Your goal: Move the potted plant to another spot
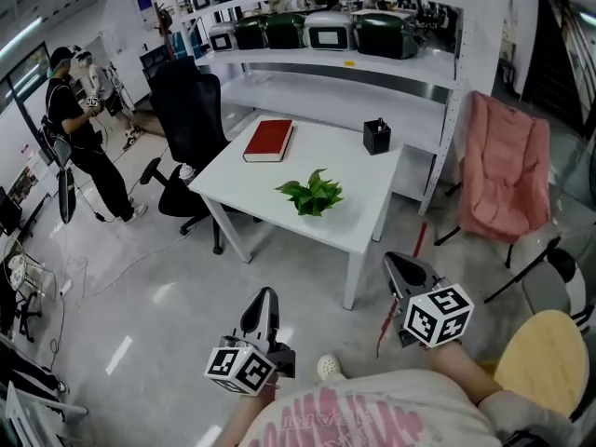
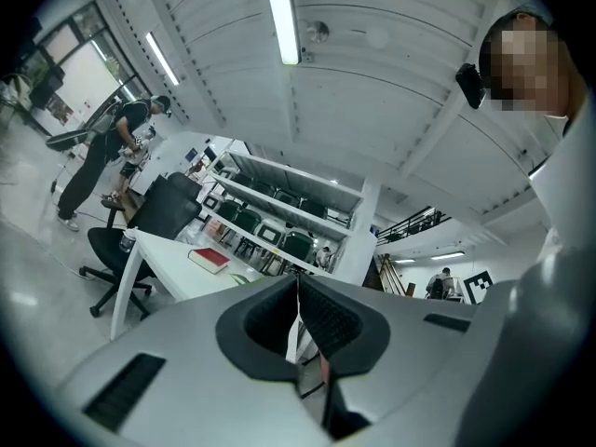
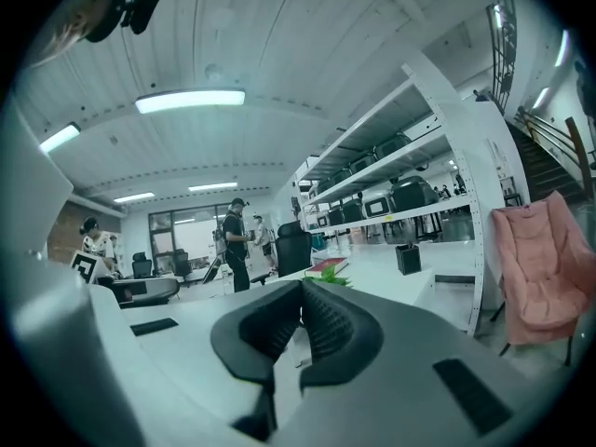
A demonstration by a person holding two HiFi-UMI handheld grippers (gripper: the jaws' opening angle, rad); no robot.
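pale glossy floor (image 1: 186, 287) runs under a white table (image 1: 358, 226) that stands in the middle of an open workshop room. on the table's near half sits the potted plant (image 1: 311, 195), a small upright clump of green leaves; the pot itself cannot be made out under them. a red book (image 1: 269, 141) lies flat toward the table's far left corner, and a black pen holder (image 1: 377, 137) stands toward the far right, both well apart from the plant. a black office chair (image 1: 191, 110) is drawn up at the table's left side. beyond the table a white shelving unit (image 1: 438, 73) carries a row of dark green cases (image 1: 382, 33) on its upper shelf. a pink folding chair (image 1: 507, 170) stands to the right of the table, and a round wooden seat (image 1: 545, 366) shows at the near right edge. at the far left a person in black clothes (image 1: 79, 128) stands on the floor.

both tools are held on the near side, short of the table and apart from everything on it. the left gripper (image 1: 265, 296) points toward the table, its jaws pressed together with nothing between them. the right gripper (image 1: 396, 264) is close to the table's nearest leg (image 1: 352, 282), its jaws likewise pressed together and empty. in the right gripper view the plant's leaves show just above the closed jaws, with the book and pen holder beyond.
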